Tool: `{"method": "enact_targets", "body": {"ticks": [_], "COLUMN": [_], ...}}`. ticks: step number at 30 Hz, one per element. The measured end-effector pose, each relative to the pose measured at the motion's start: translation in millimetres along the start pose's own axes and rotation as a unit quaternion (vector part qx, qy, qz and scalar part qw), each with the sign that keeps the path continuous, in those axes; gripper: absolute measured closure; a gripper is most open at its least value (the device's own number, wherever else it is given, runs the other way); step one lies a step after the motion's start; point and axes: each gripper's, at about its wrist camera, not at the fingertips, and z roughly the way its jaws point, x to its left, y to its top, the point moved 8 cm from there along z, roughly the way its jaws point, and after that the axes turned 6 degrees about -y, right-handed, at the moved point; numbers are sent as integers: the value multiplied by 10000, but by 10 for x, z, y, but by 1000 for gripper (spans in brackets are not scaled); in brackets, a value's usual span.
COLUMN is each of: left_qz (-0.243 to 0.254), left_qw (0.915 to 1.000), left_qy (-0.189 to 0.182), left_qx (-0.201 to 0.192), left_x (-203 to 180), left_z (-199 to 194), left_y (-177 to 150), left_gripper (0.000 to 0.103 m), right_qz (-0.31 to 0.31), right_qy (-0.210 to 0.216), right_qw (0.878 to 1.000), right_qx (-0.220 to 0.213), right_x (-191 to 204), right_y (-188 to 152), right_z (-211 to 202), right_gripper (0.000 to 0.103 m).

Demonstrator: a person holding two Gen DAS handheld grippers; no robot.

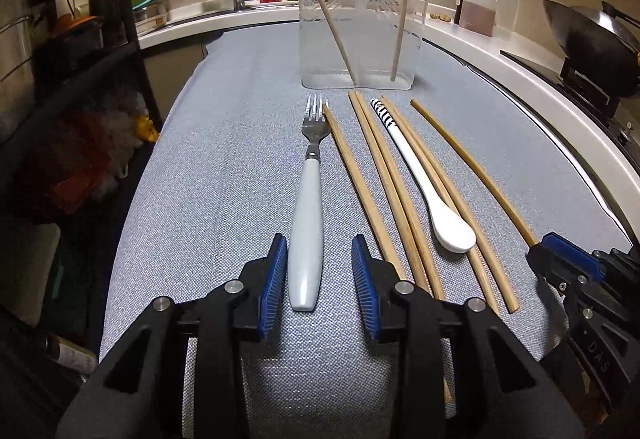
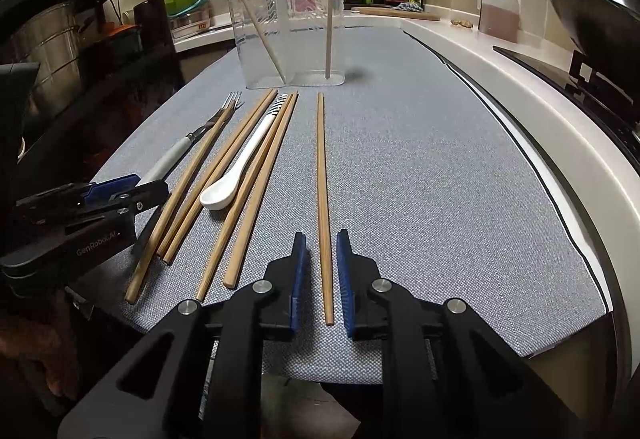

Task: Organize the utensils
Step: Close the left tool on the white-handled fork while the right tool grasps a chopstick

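**Both tongs lined up over their picks, neither yet gripping**

The step in hand looks like a paired pick-up: two chopsticks already stand in the clear plastic container (image 1: 362,27) at the far end of the grey mat (image 1: 224,167), and the rest of the utensils lie in a row in front of it.

The left gripper (image 1: 319,279) is spread, its blue pads either side of the pale handle of the fork (image 1: 308,231). The left pad sits just beside the handle and the right pad shows a clear gap, so nothing is pinched. The fork lies flat, tines toward the container, touching the nearest chopstick at its head.

The right gripper (image 2: 323,279) is narrowly parted around the near end of the lone chopstick (image 2: 322,179), which lies apart from the others on the right. A thin strip of mat shows on each side of the stick, so the pads probably do not press it, though the margin is slim.

The white spoon (image 2: 240,175) rests among the bundled chopsticks (image 2: 224,183) between the two picks.

Next, each tool needs to close squarely on its piece, lift it clear of its neighbours, and carry it to the container.
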Motion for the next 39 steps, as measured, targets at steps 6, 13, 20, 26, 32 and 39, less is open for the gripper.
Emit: {"method": "enact_targets", "body": {"ticks": [6,13,20,26,32,39], "left_qz": [30,37,34,108,175,222], "left_qw": [10000,10000,10000,9994,9980,9958], "left_qy": [-5,-4,-17,10,76,97], "left_qx": [7,17,-91,-333,-608,-885], "left_x": [-1,-16,-4,19,45,52], "left_z": [14,13,-41,-195,-349,-505], "left_y": [18,17,44,73,135,214], "left_gripper": [85,85,85,85,85,85], "right_qz": [-57,-84,-105,-127,-142,-174], "right_qy": [-1,-5,-90,-116,-165,-217], "right_qw": [10000,10000,9998,9992,9978,9942], "right_qx": [-13,-10,-165,-369,-633,-1042], "right_x": [19,32,14,7,-12,-38], "right_y": [14,17,106,198,296,490], "right_z": [5,10,-118,-296,-510,-754], "right_gripper": [94,97,97,97,97,97]}}
